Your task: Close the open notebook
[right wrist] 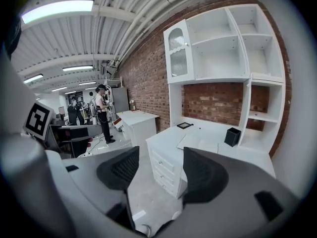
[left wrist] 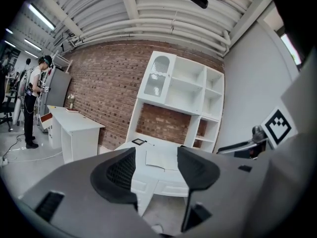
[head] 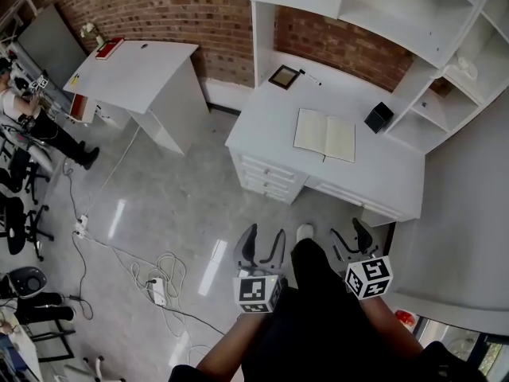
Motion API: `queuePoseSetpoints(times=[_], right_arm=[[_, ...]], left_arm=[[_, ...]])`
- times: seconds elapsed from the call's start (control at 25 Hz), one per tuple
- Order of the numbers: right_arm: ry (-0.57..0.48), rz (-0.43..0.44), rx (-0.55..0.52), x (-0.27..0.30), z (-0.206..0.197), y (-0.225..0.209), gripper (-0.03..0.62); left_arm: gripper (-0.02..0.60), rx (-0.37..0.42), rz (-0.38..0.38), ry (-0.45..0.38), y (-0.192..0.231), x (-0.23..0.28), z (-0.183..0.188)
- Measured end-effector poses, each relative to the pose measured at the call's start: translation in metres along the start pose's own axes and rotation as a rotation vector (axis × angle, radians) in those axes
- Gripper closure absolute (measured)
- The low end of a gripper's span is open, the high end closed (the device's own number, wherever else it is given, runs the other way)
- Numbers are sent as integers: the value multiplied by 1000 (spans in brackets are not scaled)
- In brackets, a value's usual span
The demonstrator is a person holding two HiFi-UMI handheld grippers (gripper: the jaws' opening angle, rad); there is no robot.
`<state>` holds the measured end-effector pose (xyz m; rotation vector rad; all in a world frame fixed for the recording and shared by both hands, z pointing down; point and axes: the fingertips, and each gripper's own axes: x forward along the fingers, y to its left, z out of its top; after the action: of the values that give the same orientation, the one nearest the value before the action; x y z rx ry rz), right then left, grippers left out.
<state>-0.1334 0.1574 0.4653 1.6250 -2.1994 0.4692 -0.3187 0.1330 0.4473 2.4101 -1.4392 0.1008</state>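
An open notebook (head: 324,134) with cream pages lies flat on the white desk (head: 294,102) ahead; it also shows in the left gripper view as pale pages (left wrist: 162,158) and in the right gripper view (right wrist: 199,142). My left gripper (head: 261,247) and right gripper (head: 355,238) hang open over the floor in front of the desk, well short of the notebook, with nothing between their jaws. Both grippers' jaws stand apart in their own views, left gripper (left wrist: 155,173) and right gripper (right wrist: 159,172).
On the desk stand a black pen cup (head: 378,117), a small framed picture (head: 284,76) and a pen (head: 311,78). White shelving (head: 413,30) rises behind. A second white desk (head: 147,74) stands left; cables and a power strip (head: 157,290) lie on the floor. A person (head: 40,122) stands far left.
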Motion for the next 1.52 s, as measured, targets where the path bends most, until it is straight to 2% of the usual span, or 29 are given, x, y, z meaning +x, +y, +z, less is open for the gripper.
queuePoseSetpoints(times=[0.12,0.28,0.4,0.6,0.8,1.08,1.36,1.52], right_arm=[[-10,1,-32,7,7,3,332],[-16,23,-8,23,6,0,330],[-1,36,1,40,2,-7,330],[-17,34,17,70,19,-30,330],[9,24,44,101,23,-63,330],[47,0,58,154,37,-133,330],[91,37,43,213,49,-190,330],[107,70,46,242,47,-215,330]], left_arm=[[339,-5,9,16,7,4,-3],[339,-6,20,33,11,17,-7],[339,-6,25,44,12,28,-5],[339,-4,5,75,14,64,-3],[339,-5,-20,108,14,116,0],[339,-9,-59,166,4,216,0],[339,-38,-6,241,13,295,-18],[339,-19,-6,292,10,333,-35]])
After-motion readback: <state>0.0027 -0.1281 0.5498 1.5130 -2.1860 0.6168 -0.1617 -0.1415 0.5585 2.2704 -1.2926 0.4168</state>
